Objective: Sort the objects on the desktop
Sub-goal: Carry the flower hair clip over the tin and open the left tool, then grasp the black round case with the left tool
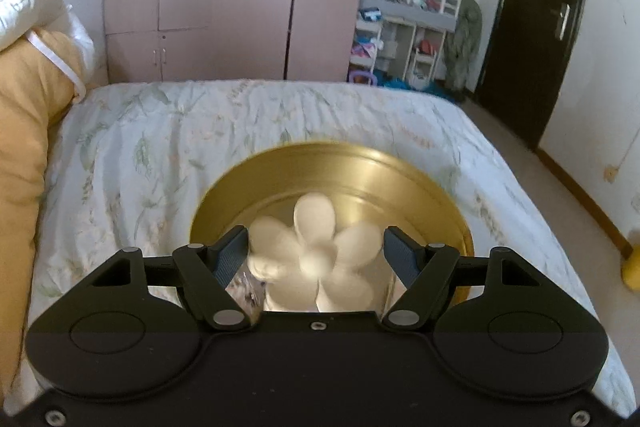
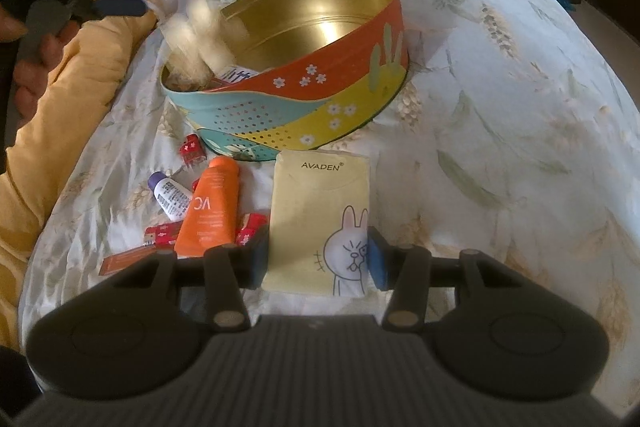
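Left claw (image 1: 316,253) apart, white flower piece (image 1: 316,259) blurred between the pads over the tin (image 2: 304,95) (looks mid-drop). Right claw (image 2: 318,259) apart, straddling the AVADEN pack (image 2: 320,203) on the bed (image 2: 500,147). Close squarely on the pack edges, lift clear of the orange tube (image 2: 210,207).

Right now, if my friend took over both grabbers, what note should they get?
Left gripper: open over the round tin. The white flower sits between its fingers, blurred; whether they touch it I cannot tell.
Right gripper: open, fingers either side of the yellow AVADEN packet on the bed, not yet gripped.
Done: the flower is at the tin, with something small inside.
Left: packet, orange tube, purple-capped bottle and red wrapped pieces lie on the sheet beside the tin.
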